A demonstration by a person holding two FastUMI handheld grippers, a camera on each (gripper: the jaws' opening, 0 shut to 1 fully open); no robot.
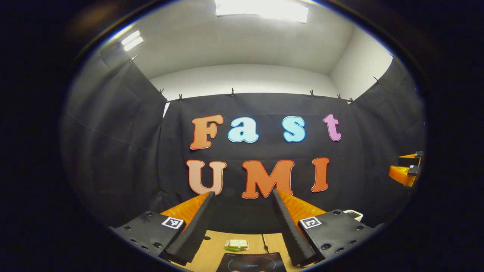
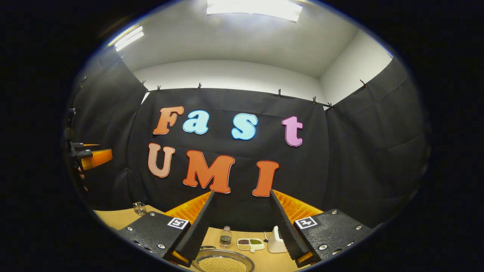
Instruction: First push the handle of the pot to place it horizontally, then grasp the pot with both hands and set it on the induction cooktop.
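Above the worktop (image 1: 211,245), both claws are raised high and aimed at the booth wall, so nothing's in hand yet. Left claw (image 1: 242,226) is spread wide, with the induction cooktop (image 1: 251,262) right under it. To the cooktop's right, the right claw (image 2: 240,226) is spread too, over a metal pot (image 2: 223,260) holding pale beans; can't see its handle, so pushing it comes first, I'd guess.

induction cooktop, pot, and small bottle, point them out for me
induction cooktop (image 1: 252,262), left gripper view, its dark top surface
pot (image 2: 222,263), right gripper view, the contents inside its rim
small bottle (image 2: 225,237), right gripper view, middle of its body
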